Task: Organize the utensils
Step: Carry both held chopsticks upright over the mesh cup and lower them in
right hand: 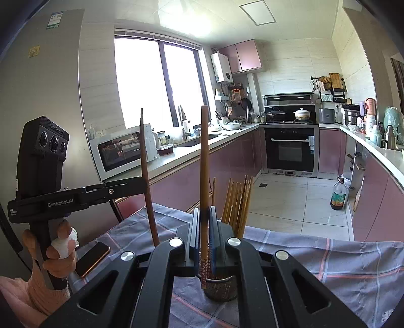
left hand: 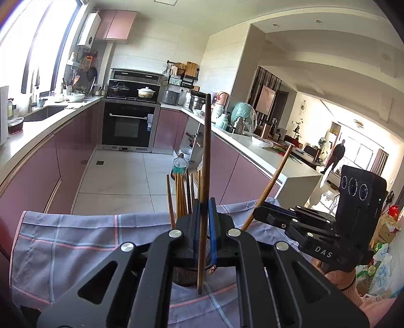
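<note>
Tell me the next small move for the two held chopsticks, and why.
Probably lower each over the holder and release. The left gripper is shut on a dark chopstick, the right gripper on a lighter chopstick, both above the holder where other chopsticks stand.

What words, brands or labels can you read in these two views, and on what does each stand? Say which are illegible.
"DAS": on the right claw body, the rest cut off.
"GenRoboLAI", as far as it reads: on the left claw arm.
Embossed brand on the left claw's camera head: too blurred to read.
Green sticker and yellow sticker on the refrigerator: too small.
Oven door label: illegible.
</note>
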Action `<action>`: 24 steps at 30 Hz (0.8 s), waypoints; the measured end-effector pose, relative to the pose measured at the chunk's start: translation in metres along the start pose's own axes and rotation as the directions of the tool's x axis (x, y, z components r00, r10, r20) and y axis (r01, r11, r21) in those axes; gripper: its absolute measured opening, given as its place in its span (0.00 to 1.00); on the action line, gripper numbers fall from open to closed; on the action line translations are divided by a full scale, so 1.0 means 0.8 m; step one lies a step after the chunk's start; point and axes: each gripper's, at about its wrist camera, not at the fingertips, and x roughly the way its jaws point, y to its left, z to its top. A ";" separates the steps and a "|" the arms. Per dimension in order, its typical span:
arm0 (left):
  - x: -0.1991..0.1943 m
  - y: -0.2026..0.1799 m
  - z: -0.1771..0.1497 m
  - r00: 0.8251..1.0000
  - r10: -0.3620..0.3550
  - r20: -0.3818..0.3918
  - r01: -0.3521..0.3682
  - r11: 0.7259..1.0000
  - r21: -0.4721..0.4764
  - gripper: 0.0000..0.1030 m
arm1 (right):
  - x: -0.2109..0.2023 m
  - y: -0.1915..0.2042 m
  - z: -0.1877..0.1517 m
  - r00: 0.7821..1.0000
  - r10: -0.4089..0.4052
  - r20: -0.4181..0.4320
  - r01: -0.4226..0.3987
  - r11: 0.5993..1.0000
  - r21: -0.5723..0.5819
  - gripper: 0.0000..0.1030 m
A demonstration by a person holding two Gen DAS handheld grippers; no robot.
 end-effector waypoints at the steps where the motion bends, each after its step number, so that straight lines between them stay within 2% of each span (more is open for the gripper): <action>1: 0.001 -0.002 0.002 1.000 0.000 -0.001 0.000 1.000 0.001 0.07 | 0.000 -0.001 0.001 1.000 -0.002 0.003 0.002 1.000 0.000 0.05; 10: 0.020 -0.003 0.014 1.000 -0.007 0.008 0.007 1.000 -0.006 0.06 | 0.006 -0.007 0.005 1.000 -0.015 0.011 0.015 1.000 0.005 0.05; 24: 0.051 0.004 -0.004 0.998 0.011 -0.067 -0.011 1.000 0.000 0.04 | 0.017 -0.016 0.009 0.999 -0.031 0.021 0.030 0.999 0.034 0.05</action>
